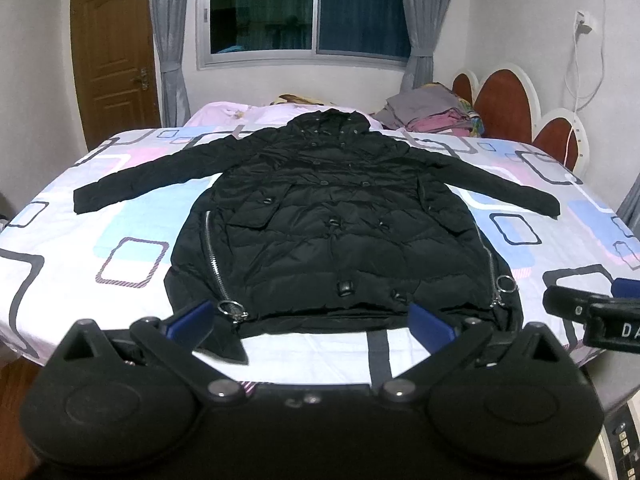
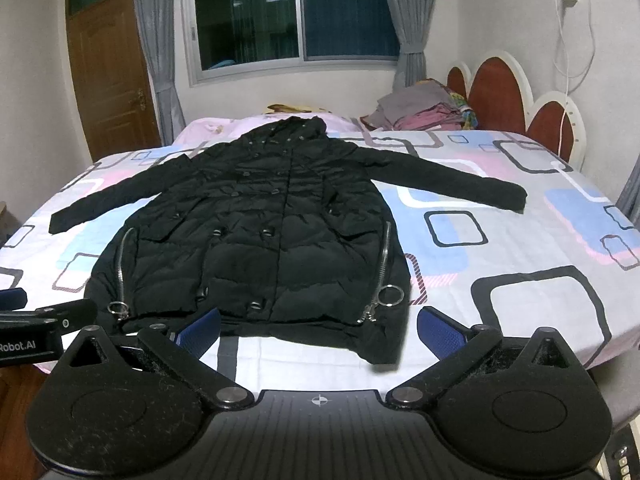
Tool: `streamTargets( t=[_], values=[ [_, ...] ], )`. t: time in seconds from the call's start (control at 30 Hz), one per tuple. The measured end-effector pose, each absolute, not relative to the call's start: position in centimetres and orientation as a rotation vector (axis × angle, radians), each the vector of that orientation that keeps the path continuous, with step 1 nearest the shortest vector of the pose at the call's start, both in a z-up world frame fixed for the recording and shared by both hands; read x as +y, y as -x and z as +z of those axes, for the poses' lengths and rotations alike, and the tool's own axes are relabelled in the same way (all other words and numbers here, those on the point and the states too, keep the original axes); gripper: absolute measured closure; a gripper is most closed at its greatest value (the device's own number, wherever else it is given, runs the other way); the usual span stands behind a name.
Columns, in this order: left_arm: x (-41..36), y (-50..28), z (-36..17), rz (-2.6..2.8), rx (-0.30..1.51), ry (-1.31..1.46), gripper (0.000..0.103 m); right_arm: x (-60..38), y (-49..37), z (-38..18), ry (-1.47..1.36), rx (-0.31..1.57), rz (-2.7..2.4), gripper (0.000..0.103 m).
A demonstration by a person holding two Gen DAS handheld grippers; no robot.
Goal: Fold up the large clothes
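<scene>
A black hooded puffer coat (image 1: 332, 216) (image 2: 256, 220) lies flat and face up on the bed, sleeves spread to both sides, hood toward the far wall. Silver zippers with ring pulls run down both sides near the hem. My left gripper (image 1: 312, 324) hovers open just above the coat's hem, nothing between its blue pads (image 1: 192, 318). My right gripper (image 2: 320, 330) is open too, over the hem's right corner, empty. Each gripper shows at the edge of the other's view: the right gripper (image 1: 592, 312) and the left gripper (image 2: 36, 320).
The bed (image 1: 60, 248) has a sheet with blue, pink and grey squares. A pile of folded clothes (image 1: 432, 114) sits at the far right by the red headboard (image 1: 504, 100). A wooden door (image 1: 112, 60) and a curtained window (image 1: 304, 8) stand behind.
</scene>
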State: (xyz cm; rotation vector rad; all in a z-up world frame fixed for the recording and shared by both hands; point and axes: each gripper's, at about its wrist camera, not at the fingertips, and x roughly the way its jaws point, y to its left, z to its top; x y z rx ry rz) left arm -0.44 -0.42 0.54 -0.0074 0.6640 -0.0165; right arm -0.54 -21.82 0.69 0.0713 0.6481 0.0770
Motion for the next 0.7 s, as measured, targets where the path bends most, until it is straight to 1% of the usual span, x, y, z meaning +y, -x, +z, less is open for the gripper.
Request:
streamTargets(
  t=[0.43, 0.7],
  values=[
    [-0.4, 0.1, 0.7, -0.026, 0.662, 0.005, 0.000, -21.8, 0.2, 0.8, -0.083, 0.650, 0.084, 0.000],
    [-0.5, -4.1, 3.2, -0.139, 0.608, 0.069, 0.000, -22.8, -3.5, 2.4, -0.129, 0.591, 0.078, 0.000]
  ],
)
